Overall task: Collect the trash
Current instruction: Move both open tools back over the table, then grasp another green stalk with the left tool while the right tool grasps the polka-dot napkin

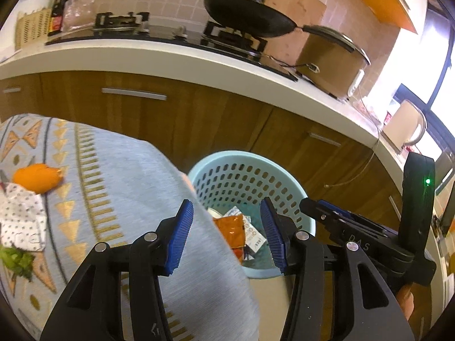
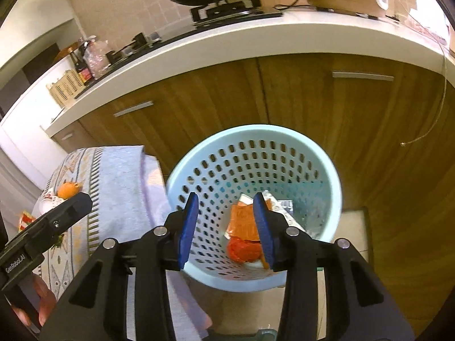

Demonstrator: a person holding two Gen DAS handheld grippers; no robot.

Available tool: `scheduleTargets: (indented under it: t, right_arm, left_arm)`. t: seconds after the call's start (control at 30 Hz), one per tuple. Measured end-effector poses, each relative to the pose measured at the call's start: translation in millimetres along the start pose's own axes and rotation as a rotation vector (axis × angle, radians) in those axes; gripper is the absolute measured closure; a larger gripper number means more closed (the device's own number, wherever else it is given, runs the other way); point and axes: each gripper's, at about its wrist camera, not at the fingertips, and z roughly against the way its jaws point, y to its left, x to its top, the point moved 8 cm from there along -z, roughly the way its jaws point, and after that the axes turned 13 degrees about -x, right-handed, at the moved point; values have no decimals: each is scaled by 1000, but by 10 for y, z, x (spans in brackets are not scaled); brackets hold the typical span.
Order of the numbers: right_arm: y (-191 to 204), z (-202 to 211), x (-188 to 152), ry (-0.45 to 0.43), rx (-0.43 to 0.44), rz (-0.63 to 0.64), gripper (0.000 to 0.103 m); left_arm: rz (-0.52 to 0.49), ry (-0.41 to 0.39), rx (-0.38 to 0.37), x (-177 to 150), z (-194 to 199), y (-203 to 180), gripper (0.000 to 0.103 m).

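Observation:
A light blue perforated basket (image 1: 227, 155) (image 2: 256, 129) stands on the floor beside a cloth-covered table (image 1: 119, 176). In it lie an orange wrapper (image 2: 241, 221) (image 1: 230, 227), a red-orange scrap (image 2: 244, 251) and some white packets (image 2: 281, 207). My right gripper (image 2: 224, 227) hangs open over the basket with nothing between its blue pads. My left gripper (image 1: 227, 236) is open too, and bare, over the table's edge and the basket rim. On the cloth lie an orange peel (image 1: 37, 180), crumpled dotted paper (image 1: 20, 216) and green scraps (image 1: 17, 258).
Wooden cabinets (image 2: 312, 99) under a white counter (image 1: 170, 54) rise right behind the basket. On the counter are a hob with a black wok (image 1: 247, 17), a brown cooker (image 1: 330, 59) and a kettle (image 1: 403, 128). A thin cable (image 2: 438, 108) dangles off the counter.

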Motion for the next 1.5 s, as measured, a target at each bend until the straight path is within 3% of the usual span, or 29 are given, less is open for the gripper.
scheduleTargets:
  t: [0.57, 1.0, 1.17, 1.3, 1.5]
  right_arm:
    - [1181, 406, -61, -47, 163, 161, 66]
    - [2237, 595, -341, -67, 270, 352, 66]
    - [2476, 495, -392, -50, 283, 383, 66]
    - [2559, 426, -448, -33, 281, 394, 66]
    - [2480, 347, -444, -26, 263, 394, 64]
  left_arm:
    - [91, -162, 122, 4, 1140, 602, 55]
    - [244, -271, 244, -106, 2062, 1547, 55]
    - [314, -215, 271, -268, 2009, 1822, 55]
    - [401, -124, 266, -456, 1727, 1976, 55]
    - [519, -105, 229, -516, 1466, 2101, 57]
